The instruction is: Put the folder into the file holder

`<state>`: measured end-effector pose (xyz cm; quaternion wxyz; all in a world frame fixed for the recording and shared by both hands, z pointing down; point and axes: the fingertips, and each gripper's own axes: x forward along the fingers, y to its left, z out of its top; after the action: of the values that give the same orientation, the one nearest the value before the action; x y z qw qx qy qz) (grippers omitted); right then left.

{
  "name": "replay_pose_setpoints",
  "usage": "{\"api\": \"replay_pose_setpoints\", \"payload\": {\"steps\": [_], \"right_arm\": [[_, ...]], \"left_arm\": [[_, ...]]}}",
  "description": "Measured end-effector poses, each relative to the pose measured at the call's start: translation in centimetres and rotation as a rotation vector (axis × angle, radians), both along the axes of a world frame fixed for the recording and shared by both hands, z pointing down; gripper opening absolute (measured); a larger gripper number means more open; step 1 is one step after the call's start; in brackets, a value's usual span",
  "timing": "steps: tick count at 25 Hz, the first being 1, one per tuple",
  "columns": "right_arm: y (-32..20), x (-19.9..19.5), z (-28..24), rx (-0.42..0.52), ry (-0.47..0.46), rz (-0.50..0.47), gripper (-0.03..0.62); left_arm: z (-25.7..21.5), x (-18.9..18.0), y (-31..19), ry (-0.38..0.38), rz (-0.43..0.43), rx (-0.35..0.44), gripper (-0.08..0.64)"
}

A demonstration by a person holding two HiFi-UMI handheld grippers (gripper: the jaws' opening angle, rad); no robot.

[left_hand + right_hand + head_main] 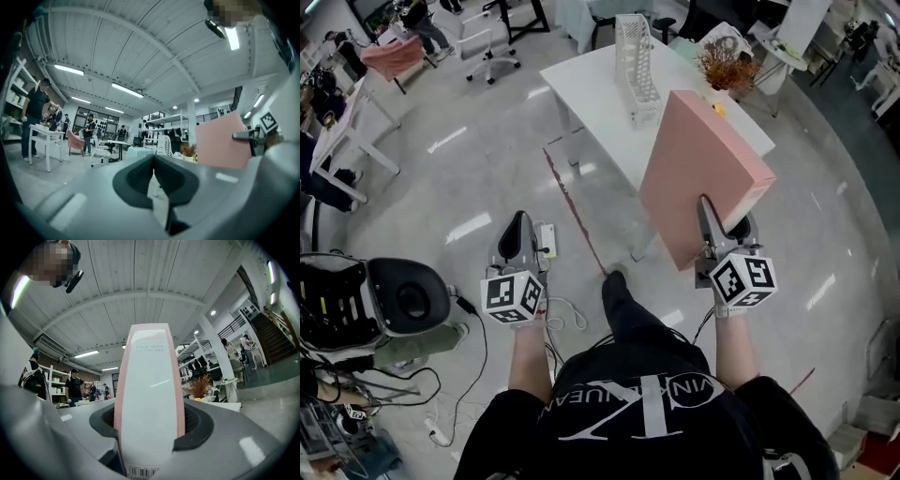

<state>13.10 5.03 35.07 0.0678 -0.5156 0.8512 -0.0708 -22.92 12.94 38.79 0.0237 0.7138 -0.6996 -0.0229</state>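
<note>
I am holding the pink folder (703, 169) in the right gripper (724, 217); its jaws are standing wide and pressing on the two pink covers, with the white spine (149, 394) facing back along the gripper (150, 427); the folder is standing upright on its edge, clear of any surface, on the near side of the white table (600, 84); in the head view it is covering the table's near right edge, and I cannot tell whether any part of it is reaching over the top.

The white lattice file holder (637, 70) is standing upright on the table, toward the far left part of the top, well apart from the folder; a bunch of dried brown plants (727, 66) is sitting at the table's far right end, beyond the folder; from the right gripper view the plants (199, 386) are showing just right of the spine.

The left gripper (520, 230) is hanging over the floor on the near left side of the table; its dark pads (140, 180) are pressing together with nothing between them; past its closed tips (153, 161) the file holder (164, 144) and the folder (220, 143) are both showing, the folder to the right.

A white power strip (547, 239) is lying on the floor short of the table, just beside the left gripper; people are standing at other desks far beyond the table.
</note>
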Motion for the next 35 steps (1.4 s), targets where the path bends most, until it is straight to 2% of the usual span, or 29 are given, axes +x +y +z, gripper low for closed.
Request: {"api": "replay_pose_setpoints", "payload": {"steps": [4, 9, 15, 22, 29, 35], "right_arm": [[-2.4, -0.7, -0.1, 0.000, 0.005, -0.012, 0.291], [-7.1, -2.1, -0.8, 0.026, 0.008, -0.011, 0.291], [-10.4, -1.4, -2.5, 0.058, -0.004, 0.002, 0.291], [-16.0, -3.1, -5.2, 0.100, -0.015, 0.005, 0.291], [-20.5, -3.2, -5.9, 0.135, -0.029, 0.018, 0.291], [-24.5, -4.1, -7.2, 0.104, -0.005, 0.006, 0.291]], "left_arm": [[-0.2, -0.3, -2.5, -0.006, 0.003, -0.003, 0.000], [0.3, -1.1, -8.3, -0.005, 0.025, -0.001, 0.000], [0.4, 0.6, -12.5, -0.017, 0.070, 0.002, 0.000], [-0.2, -0.1, -18.7, -0.042, 0.096, 0.002, 0.000], [0.7, 1.2, -24.0, -0.023, 0.140, 0.009, 0.000], [0.2, 1.7, -29.1, -0.022, 0.171, 0.025, 0.000]]}}
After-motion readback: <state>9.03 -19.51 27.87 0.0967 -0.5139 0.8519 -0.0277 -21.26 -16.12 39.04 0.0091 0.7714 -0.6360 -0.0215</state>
